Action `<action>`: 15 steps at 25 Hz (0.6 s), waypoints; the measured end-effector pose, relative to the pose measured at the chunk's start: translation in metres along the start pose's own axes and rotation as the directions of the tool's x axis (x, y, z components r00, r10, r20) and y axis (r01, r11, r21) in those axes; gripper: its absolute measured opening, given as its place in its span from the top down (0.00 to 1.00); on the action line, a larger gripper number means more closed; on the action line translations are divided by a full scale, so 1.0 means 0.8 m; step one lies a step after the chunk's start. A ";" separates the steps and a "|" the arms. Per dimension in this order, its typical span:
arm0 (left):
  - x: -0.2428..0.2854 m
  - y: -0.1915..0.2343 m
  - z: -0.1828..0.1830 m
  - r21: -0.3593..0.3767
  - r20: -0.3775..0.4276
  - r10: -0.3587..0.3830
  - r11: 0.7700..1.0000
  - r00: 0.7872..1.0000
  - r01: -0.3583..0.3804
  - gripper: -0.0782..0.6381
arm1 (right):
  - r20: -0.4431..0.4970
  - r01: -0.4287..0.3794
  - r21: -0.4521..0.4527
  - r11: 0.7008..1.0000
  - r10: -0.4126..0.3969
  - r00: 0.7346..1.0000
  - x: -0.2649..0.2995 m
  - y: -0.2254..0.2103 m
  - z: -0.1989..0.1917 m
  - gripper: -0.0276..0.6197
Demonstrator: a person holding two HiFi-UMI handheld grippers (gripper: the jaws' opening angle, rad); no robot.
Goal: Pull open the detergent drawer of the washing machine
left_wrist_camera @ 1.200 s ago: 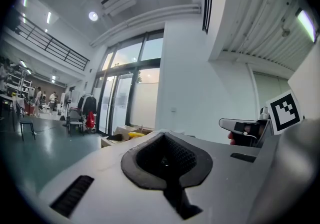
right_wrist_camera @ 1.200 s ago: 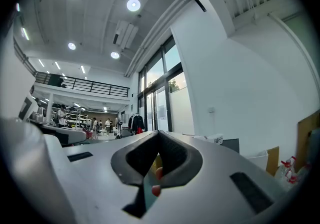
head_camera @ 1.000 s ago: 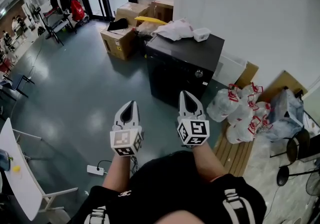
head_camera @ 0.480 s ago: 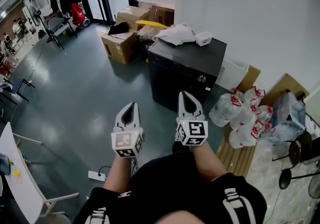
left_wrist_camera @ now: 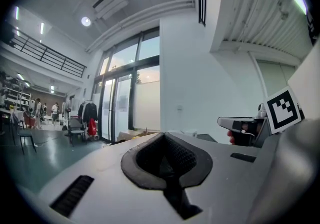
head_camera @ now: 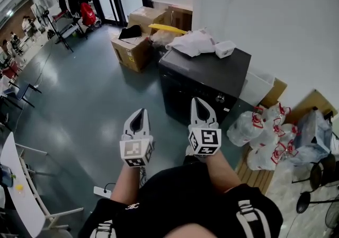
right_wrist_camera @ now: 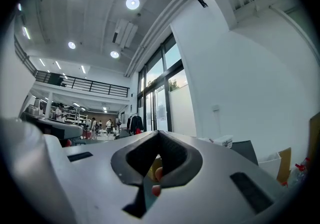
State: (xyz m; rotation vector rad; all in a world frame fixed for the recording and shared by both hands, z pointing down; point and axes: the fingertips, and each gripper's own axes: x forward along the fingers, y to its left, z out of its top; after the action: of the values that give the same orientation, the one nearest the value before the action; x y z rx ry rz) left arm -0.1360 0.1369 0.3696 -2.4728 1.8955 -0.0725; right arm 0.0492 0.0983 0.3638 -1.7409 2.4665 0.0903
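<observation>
Grippers short of the washing machine [head_camera: 204, 72]

Left gripper [head_camera: 139, 111] and right gripper [head_camera: 199, 100], jaws together and empty, hang near; the machine stands farther off, its detergent drawer not yet touched.

The white plastic left gripper [left_wrist_camera: 164, 138] has black-lined jaws pressed together, nothing between them, aimed toward tall glass-paned doors [left_wrist_camera: 125, 101].

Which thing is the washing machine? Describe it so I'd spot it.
Start at the white wall on the right. Against it stands the washing machine, with a white bag on top. It alone is black; its neighbours are brown cardboard boxes.
</observation>
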 end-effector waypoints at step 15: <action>0.264 -0.025 0.017 -0.025 -0.045 0.059 0.998 0.997 -0.060 0.90 | -0.058 -0.077 0.033 0.997 0.079 0.995 0.212 -0.163 -0.017 0.96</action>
State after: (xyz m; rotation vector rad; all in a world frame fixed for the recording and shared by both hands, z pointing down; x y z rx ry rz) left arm -0.0612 -0.0622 0.3615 -2.4492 1.9993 -0.1025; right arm 0.1150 -0.1055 0.3578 -1.6590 2.5635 0.0088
